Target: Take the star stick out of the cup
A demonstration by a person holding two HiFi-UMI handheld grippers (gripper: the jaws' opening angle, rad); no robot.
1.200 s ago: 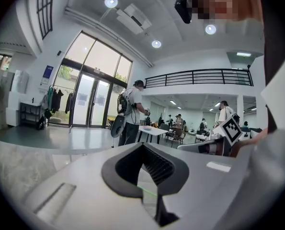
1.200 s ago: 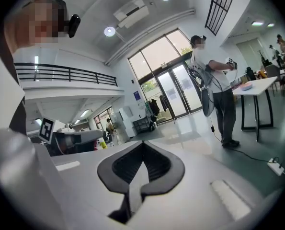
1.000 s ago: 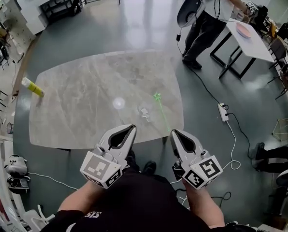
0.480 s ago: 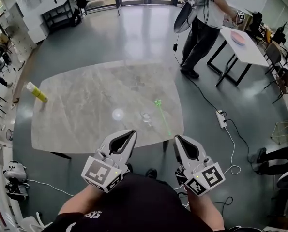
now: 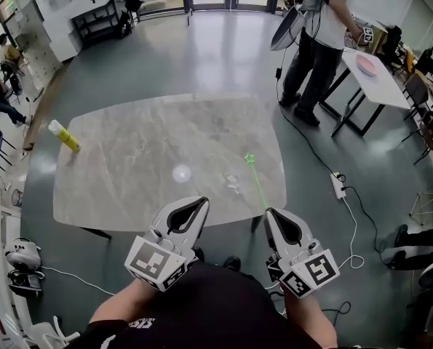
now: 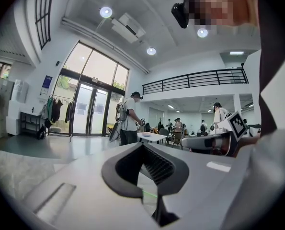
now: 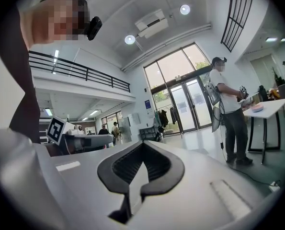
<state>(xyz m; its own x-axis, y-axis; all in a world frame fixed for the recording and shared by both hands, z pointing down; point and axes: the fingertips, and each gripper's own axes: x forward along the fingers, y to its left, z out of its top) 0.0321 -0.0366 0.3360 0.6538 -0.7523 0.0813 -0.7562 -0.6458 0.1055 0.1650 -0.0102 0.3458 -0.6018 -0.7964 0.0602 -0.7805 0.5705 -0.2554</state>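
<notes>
Nearest the person, the left tongs point(image 5: 199, 203) and the right tongs point(image 5: 270, 213) hover side by side just short of the desk's near edge, both pointing toward it. In each gripper view the dark ribbed pads meet at their tips. Both pairs are clenched with nothing between them.

The grey marbled desk with rounded corners point(image 5: 129, 158) lies just beyond. Close to its near right corner stands a small clear cup point(image 5: 233, 182). Just right of it is the thin green stick with a star-shaped head point(image 5: 249, 158). The star is on the far end, and the shaft runs as a fine line back toward the near edge. It is too small to tell whether the stick touches the cup. Both are well apart from the tongs.

At the desk's far left edge a yellow cylindrical bottle point(image 5: 63, 135) sits tilted.

On the grey floor right of the desk lies a white power strip point(image 5: 338, 186) with its cable. Farther off, beyond the far right corner, a person in dark trousers point(image 5: 314, 49) stands beside a white table point(image 5: 380, 86) that carries a pink plate point(image 5: 367, 65).
</notes>
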